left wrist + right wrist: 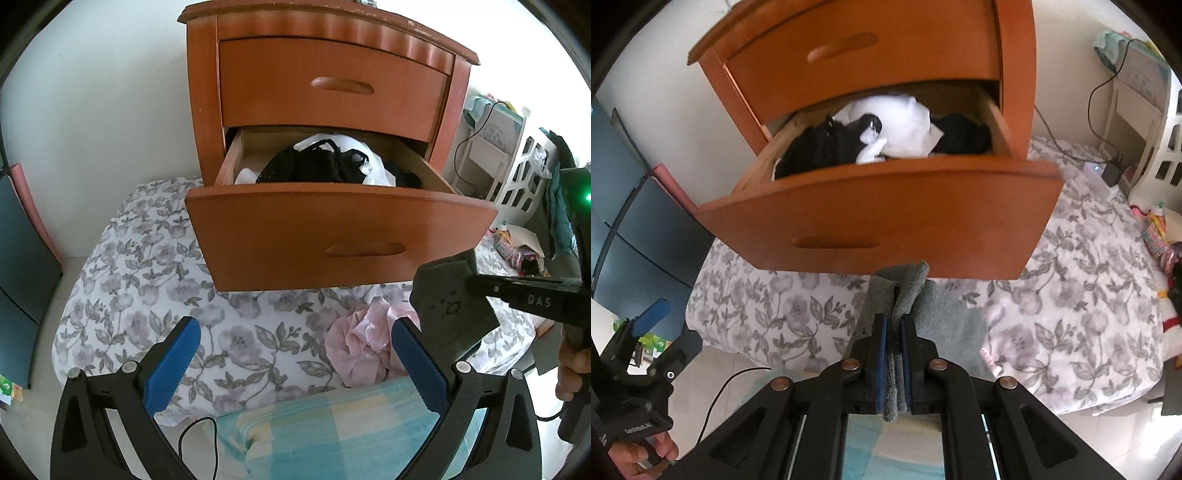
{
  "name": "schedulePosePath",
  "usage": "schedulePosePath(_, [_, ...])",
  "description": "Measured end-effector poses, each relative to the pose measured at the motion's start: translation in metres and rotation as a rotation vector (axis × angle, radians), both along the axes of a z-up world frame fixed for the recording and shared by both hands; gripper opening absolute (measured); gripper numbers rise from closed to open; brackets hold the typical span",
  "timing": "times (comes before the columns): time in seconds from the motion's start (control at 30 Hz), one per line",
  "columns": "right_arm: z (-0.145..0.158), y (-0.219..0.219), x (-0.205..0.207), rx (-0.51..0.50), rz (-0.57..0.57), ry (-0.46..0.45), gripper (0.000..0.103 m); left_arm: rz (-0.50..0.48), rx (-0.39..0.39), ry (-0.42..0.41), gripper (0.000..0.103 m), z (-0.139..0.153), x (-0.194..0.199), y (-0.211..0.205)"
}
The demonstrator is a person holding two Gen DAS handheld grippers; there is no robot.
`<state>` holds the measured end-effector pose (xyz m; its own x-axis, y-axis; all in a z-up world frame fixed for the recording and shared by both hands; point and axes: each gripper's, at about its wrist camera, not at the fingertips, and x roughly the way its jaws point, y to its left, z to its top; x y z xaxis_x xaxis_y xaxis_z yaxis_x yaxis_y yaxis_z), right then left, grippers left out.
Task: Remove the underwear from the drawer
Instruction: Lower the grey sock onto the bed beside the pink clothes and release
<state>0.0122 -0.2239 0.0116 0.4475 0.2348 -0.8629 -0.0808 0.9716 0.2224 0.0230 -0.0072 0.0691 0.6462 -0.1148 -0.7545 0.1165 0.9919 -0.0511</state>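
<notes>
**Underwear clamped in right gripper, clear of drawer**

Underwear [905, 295], grey, is pinched between the pads of the right gripper [894, 332], in front of the drawer [886, 206]. Left gripper [295, 362] stands spread and empty above the floral bedding [147, 266]. Beyond, the pulled-out drawer holds black and white garments [325, 162].
</notes>
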Motion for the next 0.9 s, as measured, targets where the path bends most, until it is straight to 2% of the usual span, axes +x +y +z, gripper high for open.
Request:
schedulePosePath(0.67, [-0.023, 0.003, 0.015, -0.015, -0.019, 0.077, 0.012, -0.002, 0.023, 0.063, 0.103, -0.019, 0.015, -0.004])
schedulePosePath(0.77, [-0.023, 0.001, 0.014, -0.042, -0.035, 0.077, 0.040, -0.001, 0.026, 0.070, 0.103, -0.021, 0.015, -0.004])
schedulePosePath(0.8, [-0.023, 0.001, 0.013, -0.055, -0.041, 0.073, 0.055, -0.001, 0.026, 0.072, 0.103, -0.021, 0.015, -0.004])
schedulePosePath(0.83, [-0.022, 0.000, 0.013, -0.063, -0.046, 0.069, 0.062, -0.001, 0.024, 0.073, 0.103, -0.021, 0.015, -0.004])
schedulePosePath(0.9, [-0.022, -0.001, 0.013, -0.066, -0.050, 0.068, 0.064, -0.002, 0.018, 0.077, 0.103, -0.022, 0.015, -0.004])
